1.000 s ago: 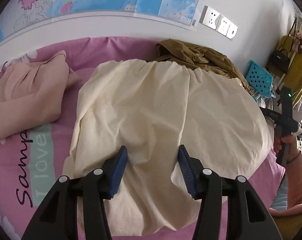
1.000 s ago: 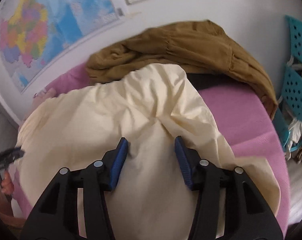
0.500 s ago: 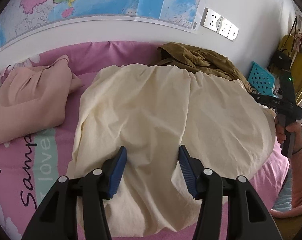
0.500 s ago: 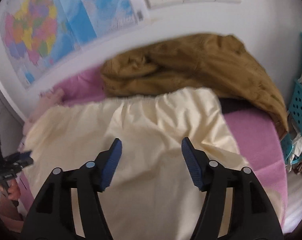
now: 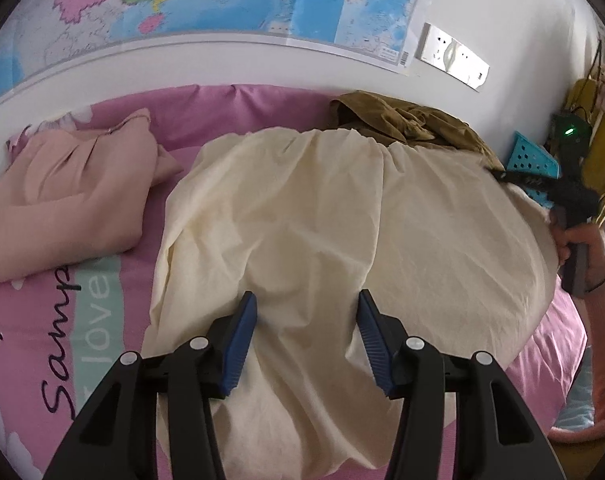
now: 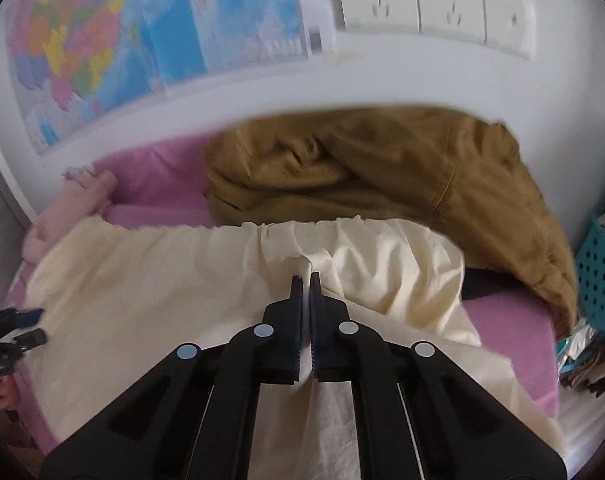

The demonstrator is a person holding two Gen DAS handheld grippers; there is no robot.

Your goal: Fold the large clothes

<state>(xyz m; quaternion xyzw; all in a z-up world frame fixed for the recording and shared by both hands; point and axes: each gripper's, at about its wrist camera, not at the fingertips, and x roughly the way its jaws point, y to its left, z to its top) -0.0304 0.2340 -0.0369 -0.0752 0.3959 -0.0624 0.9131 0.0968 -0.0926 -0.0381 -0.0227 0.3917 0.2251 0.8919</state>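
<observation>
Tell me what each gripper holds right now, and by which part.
The right gripper is shut on the cream garment, pinching a fold just below its gathered far edge. The left gripper is open over the near part, holding nothing.

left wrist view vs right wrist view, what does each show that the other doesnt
Only the left wrist view: the lettering printed on the pink bedspread, the whole peach garment, and the left gripper open over the cloth.

Only the right wrist view: the right gripper shut on a pinch of the cream garment.

Both: the cream garment, the brown garment, wall map, sockets, teal basket.
</observation>
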